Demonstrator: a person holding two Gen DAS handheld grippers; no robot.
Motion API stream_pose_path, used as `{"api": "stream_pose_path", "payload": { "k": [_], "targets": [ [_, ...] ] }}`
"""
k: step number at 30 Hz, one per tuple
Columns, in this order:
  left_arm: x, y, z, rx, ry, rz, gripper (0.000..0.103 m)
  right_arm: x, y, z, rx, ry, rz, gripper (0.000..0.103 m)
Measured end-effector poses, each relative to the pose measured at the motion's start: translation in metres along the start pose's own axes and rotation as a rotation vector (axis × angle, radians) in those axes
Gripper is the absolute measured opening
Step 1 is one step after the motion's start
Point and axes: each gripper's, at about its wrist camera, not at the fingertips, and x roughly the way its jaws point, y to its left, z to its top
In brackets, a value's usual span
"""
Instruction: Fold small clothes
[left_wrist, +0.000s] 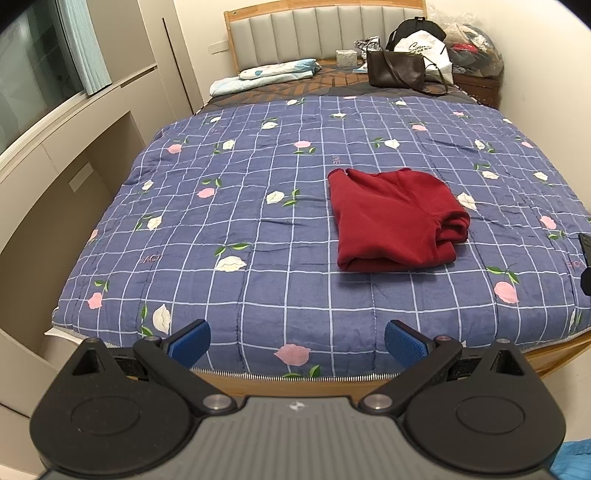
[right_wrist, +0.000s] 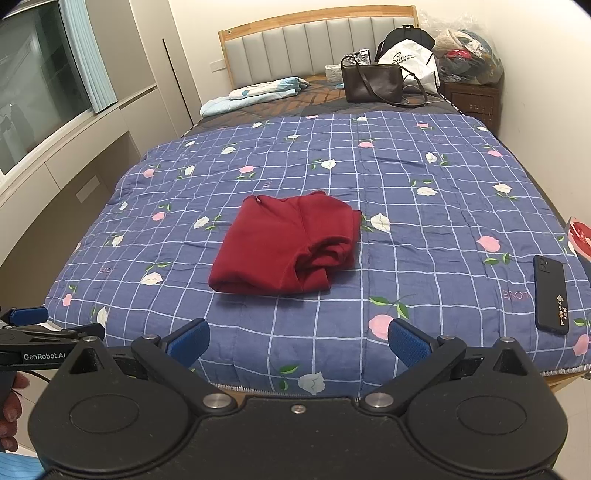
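The left tongs (left_wrist: 297, 341), blue-padded and black-armed, hang spread wide over the foot of the bed with nothing between their pads, well short of the cloth. Ahead of them, toward one o'clock, the dark red knitted garment (left_wrist: 395, 219) lies folded into a thick bundle on the blue checked quilt with pink and white flowers (left_wrist: 229, 206), its rolled edges bunched at its right side. The right tongs (right_wrist: 298, 341) are likewise gaping and empty; from them the bundle sits at about eleven o'clock. At three o'clock a black phone (right_wrist: 551, 293) rests flat near the quilt's edge, beside what may be a red-printed packet (right_wrist: 580, 240).
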Motion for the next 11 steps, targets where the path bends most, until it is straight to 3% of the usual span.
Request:
{"api": "stream_pose_path", "payload": {
  "k": [11],
  "targets": [
    [-0.0011,-0.0046,0.0039,-0.02,0.005,-0.003,0.103,0.0015,-0.0027,0.0004,-0.004,0.002,0.005,0.102]
  ]
}}
